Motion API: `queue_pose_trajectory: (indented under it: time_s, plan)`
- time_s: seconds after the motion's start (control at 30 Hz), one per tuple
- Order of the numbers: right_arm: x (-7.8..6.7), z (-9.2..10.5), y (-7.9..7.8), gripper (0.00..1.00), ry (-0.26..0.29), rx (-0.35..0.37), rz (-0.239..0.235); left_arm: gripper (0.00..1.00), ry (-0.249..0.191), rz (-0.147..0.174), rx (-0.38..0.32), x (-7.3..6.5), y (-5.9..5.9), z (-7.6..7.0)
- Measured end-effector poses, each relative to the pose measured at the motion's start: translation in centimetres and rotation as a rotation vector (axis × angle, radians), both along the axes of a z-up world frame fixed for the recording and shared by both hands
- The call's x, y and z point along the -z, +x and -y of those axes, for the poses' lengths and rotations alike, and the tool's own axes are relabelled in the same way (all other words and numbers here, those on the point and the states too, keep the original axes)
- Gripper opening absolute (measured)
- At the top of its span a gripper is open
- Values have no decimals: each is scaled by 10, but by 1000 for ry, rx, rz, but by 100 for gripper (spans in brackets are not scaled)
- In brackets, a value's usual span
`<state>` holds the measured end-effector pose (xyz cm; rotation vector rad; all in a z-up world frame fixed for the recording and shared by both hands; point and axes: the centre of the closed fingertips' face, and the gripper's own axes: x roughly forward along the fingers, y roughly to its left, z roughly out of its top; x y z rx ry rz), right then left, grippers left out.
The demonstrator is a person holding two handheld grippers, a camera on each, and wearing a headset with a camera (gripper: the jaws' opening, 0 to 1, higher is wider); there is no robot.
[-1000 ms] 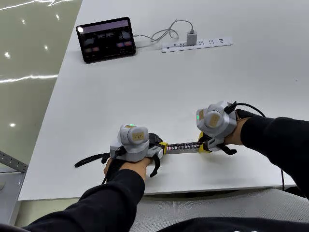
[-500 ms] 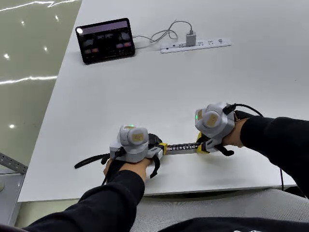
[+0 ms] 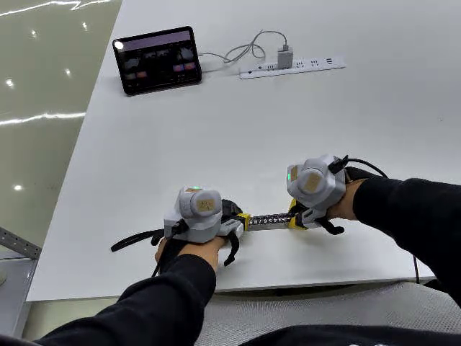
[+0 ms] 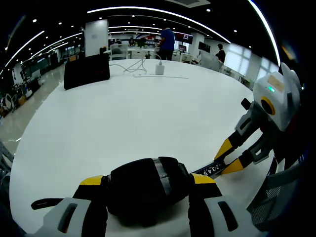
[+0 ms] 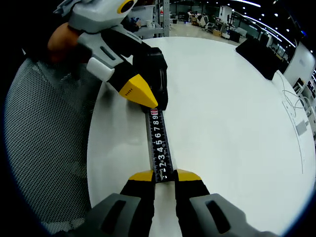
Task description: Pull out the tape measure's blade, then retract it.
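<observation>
1. You get bright, even overhead light; the white counter (image 3: pixel 288 108) shows no blown-out patches.
2. Glare streaks cross the glossy floor (image 3: pixel 43 86) at ten o'clock in your head view.
3. Shadows on the counter are faint and soft.
4. Both gripper views bend hard at the edges; ceiling light strips (image 4: pixel 148 8) arc at twelve o'clock.
5. The blade (image 5: pixel 159 143) shows sharp numerals.

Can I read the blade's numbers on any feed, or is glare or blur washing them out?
Right gripper view: blade sharp, digits legible, no glare, though fisheye curves the table edge. Left gripper view: its markings small and barely legible. Head view: too small to read; ceiling lights glare off the floor.
</observation>
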<state>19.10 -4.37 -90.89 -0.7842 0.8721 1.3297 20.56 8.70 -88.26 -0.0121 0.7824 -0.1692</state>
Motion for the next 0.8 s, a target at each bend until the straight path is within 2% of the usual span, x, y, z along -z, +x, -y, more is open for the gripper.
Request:
queue_pose_trajectory:
  time_s: [0.8]
  plan:
    - [2,-7,-2,11,-2,-20,8,63,0,0,-1,0,0,-1]
